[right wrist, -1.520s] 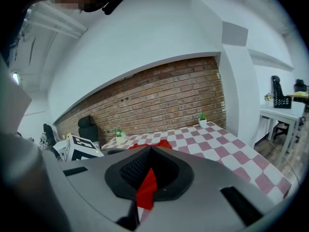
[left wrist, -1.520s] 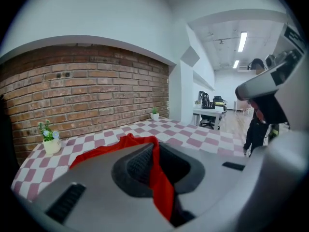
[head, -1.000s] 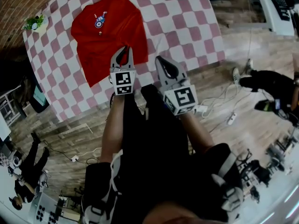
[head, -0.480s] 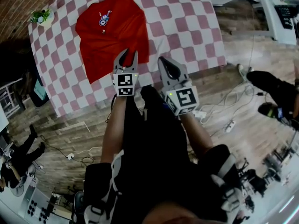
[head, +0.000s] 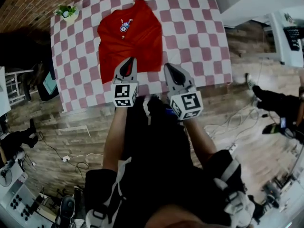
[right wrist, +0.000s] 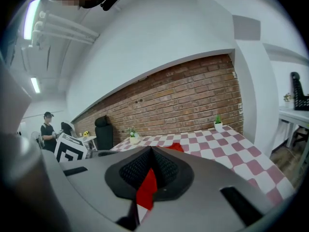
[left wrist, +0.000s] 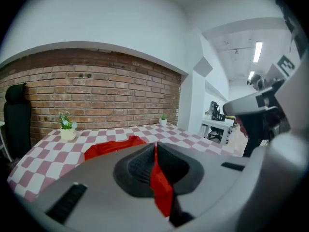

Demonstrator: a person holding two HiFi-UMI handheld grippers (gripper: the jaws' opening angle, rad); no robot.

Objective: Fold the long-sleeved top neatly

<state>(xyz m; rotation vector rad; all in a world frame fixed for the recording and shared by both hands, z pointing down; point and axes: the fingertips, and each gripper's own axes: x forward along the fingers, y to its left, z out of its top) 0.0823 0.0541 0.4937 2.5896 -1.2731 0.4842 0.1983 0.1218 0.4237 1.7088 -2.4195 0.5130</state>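
**Hem pinched on both sides: carry it over level**

The red long-sleeved top with a small printed emblem on the chest [head: 130, 39] lies flat on the pink-and-white checked counter [head: 194, 27]. Its collar faces the far edge and its hem the near edge, by the person.

The left hand-held gripper [head: 128, 63] has just been closing. Its own view shows the jaws pressed together on a strip of red fabric. The right hand-held gripper [head: 171, 68] is fully closed, and it too has a fold of red cloth pinched between its pads. Both seem to hold the hem, one toward each side.

The step in hand looks like folding the hem up toward the collar. To do it well:
- Lift both sides together and keep them level, so the crease runs straight across.
- Hold the cloth lightly taut between the two grips, so the middle does not sag or bunch.
- Lay the hem down square to the shoulders before letting go.

A small white pot with a green plant [head: 68, 12] stands at the far left corner, well apart from the top. Nothing lies on the cloth's path. White cables [head: 223, 122] trail on the wooden floor [head: 247, 141] beside the person. In the right gripper view another person [right wrist: 48, 128] stands far off.
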